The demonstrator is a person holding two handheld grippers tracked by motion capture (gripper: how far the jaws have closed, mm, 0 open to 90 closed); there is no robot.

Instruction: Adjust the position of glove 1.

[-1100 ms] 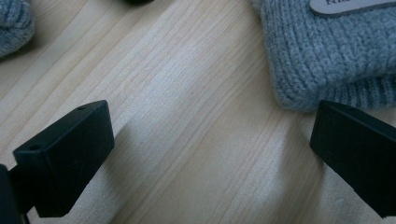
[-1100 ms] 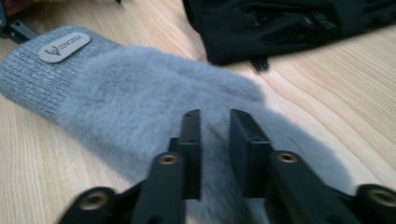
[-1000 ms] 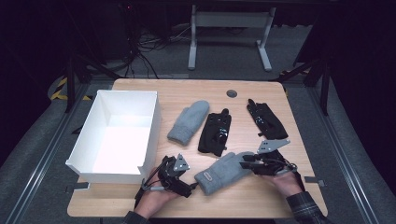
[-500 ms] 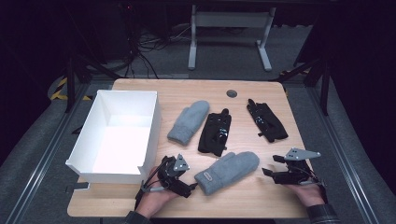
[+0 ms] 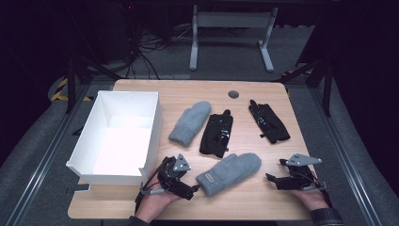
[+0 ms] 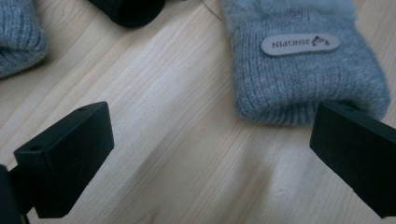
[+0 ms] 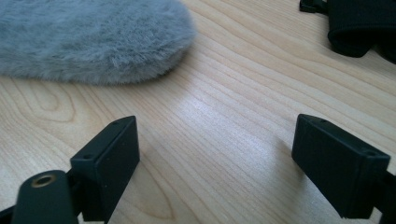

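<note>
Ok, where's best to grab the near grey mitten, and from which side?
Take the near grey mitten by its knitted cuff, coming in from the left. It lies flat with that end toward the left gripper, whose open fingers are already beside it. The cuff looks firm and narrow enough to pinch.

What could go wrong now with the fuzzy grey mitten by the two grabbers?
1. The left gripper is open right at the cuff of the near grey mitten; one jaw seems to touch the knit edge, so closing might catch only a thin fold that slips out.
2. The right gripper, whose jaws have just been opening, has nothing between them, so the mitten's far end would probably drag toward the black glove.
</note>
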